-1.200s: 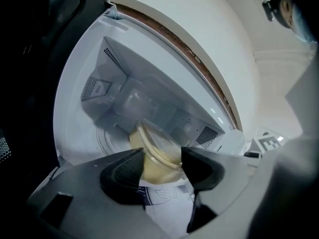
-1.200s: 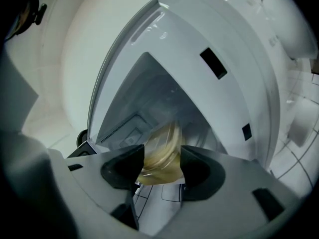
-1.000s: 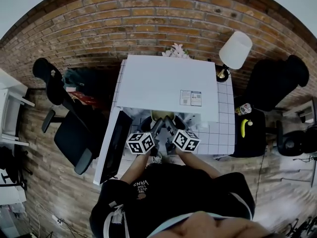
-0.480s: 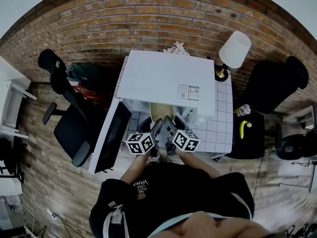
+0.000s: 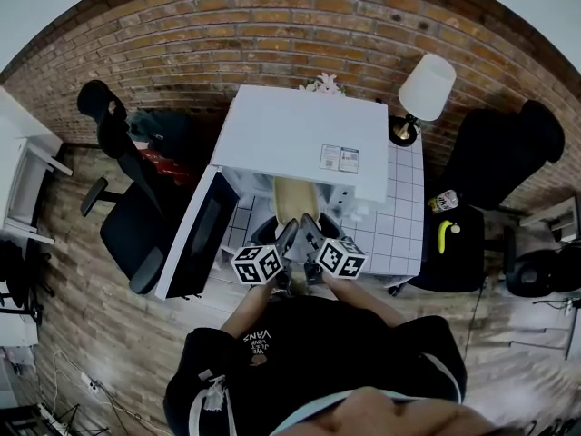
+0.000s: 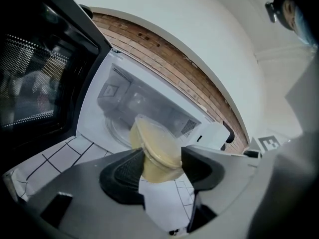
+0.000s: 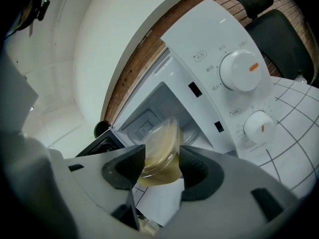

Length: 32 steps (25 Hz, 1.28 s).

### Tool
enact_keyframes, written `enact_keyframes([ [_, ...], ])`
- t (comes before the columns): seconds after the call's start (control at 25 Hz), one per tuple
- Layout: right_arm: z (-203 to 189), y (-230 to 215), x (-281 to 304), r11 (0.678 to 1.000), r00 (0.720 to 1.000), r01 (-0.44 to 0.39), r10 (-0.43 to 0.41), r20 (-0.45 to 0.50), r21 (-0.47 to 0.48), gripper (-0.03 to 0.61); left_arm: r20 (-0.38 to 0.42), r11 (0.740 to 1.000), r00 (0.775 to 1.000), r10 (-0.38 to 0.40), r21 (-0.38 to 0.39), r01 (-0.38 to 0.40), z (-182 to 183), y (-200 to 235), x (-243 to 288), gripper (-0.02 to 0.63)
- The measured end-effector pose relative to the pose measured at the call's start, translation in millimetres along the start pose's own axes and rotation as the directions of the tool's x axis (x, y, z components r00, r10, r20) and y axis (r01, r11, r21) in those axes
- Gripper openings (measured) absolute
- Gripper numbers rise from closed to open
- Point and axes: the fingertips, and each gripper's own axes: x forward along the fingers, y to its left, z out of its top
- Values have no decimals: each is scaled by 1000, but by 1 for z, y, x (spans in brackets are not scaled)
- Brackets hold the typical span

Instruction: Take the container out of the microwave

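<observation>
A clear lidded container [image 5: 295, 198] of yellowish food hangs tilted in front of the open white microwave [image 5: 300, 139], just outside its cavity [image 6: 124, 98]. Both grippers grasp it from the near side. My left gripper [image 5: 288, 232] is shut on its left side, and in the left gripper view the container [image 6: 154, 151] sits pinched between the black pads. On its right side my right gripper [image 5: 310, 228] is shut too, the container [image 7: 160, 151] wedged between its pads. The microwave door [image 5: 195, 234] stands swung open at the left.
The microwave stands on a white tiled table [image 5: 399, 234] against a brick wall, with a lamp [image 5: 425, 89] at the back right. Its control knobs [image 7: 239, 71] are right of the cavity. Black chairs [image 5: 127, 234] flank the table; a banana [image 5: 446, 235] lies on a black stool.
Both grippers have drawn the container back out of the cavity toward the person, so more of it shows in front of the microwave. The door stays open.
</observation>
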Motion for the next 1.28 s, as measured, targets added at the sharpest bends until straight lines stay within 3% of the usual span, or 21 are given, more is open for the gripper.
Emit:
enact_keyframes([
  [1.28,-32,-5,-92,996,994,-83,79,-78,-45,202,67,996,995,68,-56,-64,-66,-58,-58,241],
])
